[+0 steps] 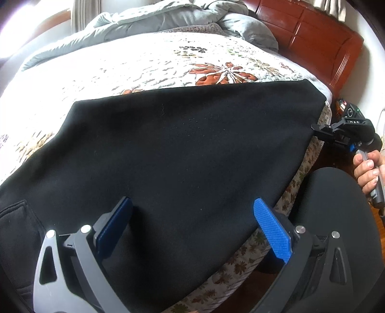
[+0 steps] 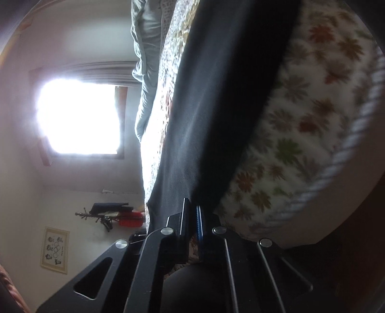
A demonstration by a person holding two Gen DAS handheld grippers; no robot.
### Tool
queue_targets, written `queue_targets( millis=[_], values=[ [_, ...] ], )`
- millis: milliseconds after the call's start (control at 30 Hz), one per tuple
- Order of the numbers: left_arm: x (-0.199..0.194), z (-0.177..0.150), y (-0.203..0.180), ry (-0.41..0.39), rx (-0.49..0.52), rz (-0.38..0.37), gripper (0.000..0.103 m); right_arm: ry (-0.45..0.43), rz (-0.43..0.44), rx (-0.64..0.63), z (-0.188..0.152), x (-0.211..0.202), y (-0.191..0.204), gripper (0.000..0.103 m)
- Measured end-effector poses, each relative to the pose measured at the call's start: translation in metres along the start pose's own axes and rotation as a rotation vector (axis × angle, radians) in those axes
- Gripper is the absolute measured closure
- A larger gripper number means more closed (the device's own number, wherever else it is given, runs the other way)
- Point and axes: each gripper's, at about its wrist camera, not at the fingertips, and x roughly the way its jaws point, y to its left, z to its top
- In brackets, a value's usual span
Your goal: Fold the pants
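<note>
Pants (image 1: 180, 144): black, matte, faintly linty knit, spread flat as one broad dark panel on the bed (image 1: 120, 65), which is your landmark. They cover its near side, and their near edge drapes over the bed's side. The bed's quilt is white, stitched, with a rust and green leaf print; a crumpled grey duvet (image 1: 168, 16) lies at its far side against a red-brown wooden headboard (image 1: 312, 41).

Your left gripper (image 1: 192, 226) hangs above the pants with its blue ribbed pads spread wide, nothing between them.

Your right gripper (image 2: 192, 211), at the bed's right edge, is clamped on the pants' corner. The cloth is pinched between the pads.

The pants' left end runs out of view. The right wrist view is turned sideways, with glare from the window (image 2: 79, 115).
</note>
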Motion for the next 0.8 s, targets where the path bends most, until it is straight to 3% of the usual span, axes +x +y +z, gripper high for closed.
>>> queue_targets(
  millis=[200,367,533,600,667,800],
  values=[
    [0.002,-0.002,0.002,0.007,0.016,-0.008,0.003,0.027,-0.001,-0.031,0.012,0.005,0.003,0.094],
    [0.003,-0.002,0.002,0.004,0.017,-0.008,0.003,-0.195,-0.062,-0.015,0.043,-0.063,-0.001,0.071],
    [0.003,-0.001,0.001,0.009,0.016,-0.002,0.003,-0.331,-0.083,0.044,0.081,-0.095,-0.017,0.063],
    [0.004,-0.001,0.001,0.013,0.016,0.000,0.003,-0.329,-0.074,0.052,0.088,-0.092,-0.022,0.064],
    [0.005,0.000,0.000,0.015,0.016,0.004,0.003,-0.330,-0.075,0.047,0.090,-0.091,-0.026,0.090],
    [0.007,0.002,0.000,0.022,0.017,0.011,0.003,-0.358,-0.075,0.056,0.081,-0.096,-0.038,0.094]
  ],
)
